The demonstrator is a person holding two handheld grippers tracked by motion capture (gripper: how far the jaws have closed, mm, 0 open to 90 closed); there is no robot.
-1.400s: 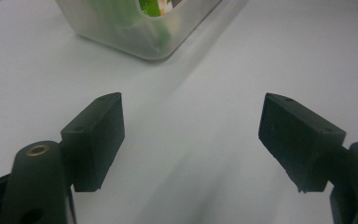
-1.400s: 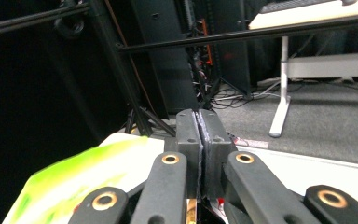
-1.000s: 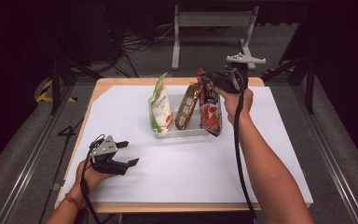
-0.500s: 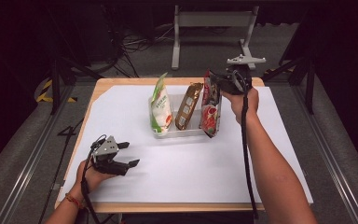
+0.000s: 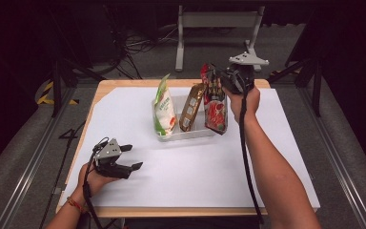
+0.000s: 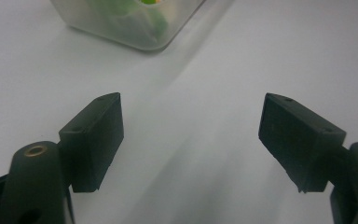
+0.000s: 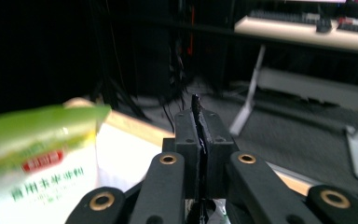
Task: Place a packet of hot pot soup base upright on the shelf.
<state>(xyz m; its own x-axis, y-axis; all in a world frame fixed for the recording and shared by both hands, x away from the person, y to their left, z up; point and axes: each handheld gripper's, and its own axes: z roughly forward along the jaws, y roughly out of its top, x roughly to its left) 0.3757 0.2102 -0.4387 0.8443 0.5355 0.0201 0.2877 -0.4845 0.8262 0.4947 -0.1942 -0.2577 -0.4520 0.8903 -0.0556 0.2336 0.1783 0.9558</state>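
In your left gripper view, the clear tub (image 6: 135, 25) is cut off by the top edge; its green contents are blurred through the wall. In your right gripper view, the green pouch (image 7: 37, 154) runs off the left and bottom edges, its print unreadable. The red pouch (image 7: 196, 109) shows as a thin edge between the pads.

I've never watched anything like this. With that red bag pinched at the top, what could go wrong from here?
1. The right gripper, whose jaws have just been closing, pinches only the thin top edge of the red pouch; it might slip out when moved.
2. The brown pouch leans right beside it in the clear tray, so it may get dragged or tipped.
3. The green pouch stands tall and could topple if the tray is jolted.
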